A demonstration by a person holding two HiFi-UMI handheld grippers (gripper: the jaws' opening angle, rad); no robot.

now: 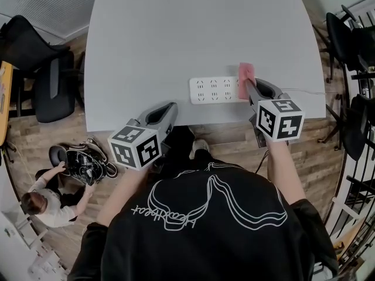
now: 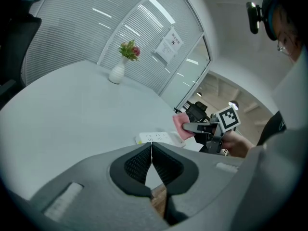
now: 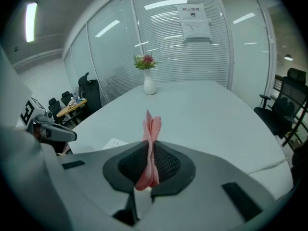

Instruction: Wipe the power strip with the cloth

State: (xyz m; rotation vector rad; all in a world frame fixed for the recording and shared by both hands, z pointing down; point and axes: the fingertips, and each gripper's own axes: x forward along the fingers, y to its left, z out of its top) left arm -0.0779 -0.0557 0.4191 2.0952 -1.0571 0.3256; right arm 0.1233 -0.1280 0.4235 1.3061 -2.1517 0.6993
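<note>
Within tight-shut right claw (image 3: 149, 147), pink cloth (image 3: 153, 125)

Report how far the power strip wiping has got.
Done: the cloth is clamped in the right tongs. In hand: it sits at the right end of the power strip; contact is unclear. Left: the wipe along the strip. The left tongs are shut, empty, away from the strip.

Open tabletop (image 1: 176, 34) spreads between power strip (image 1: 214, 90) and far vase (image 3: 150, 85)

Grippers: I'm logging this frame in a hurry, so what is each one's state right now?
Left gripper: shut, nothing between its jaws.
Right gripper: shut on the pink cloth.
</note>
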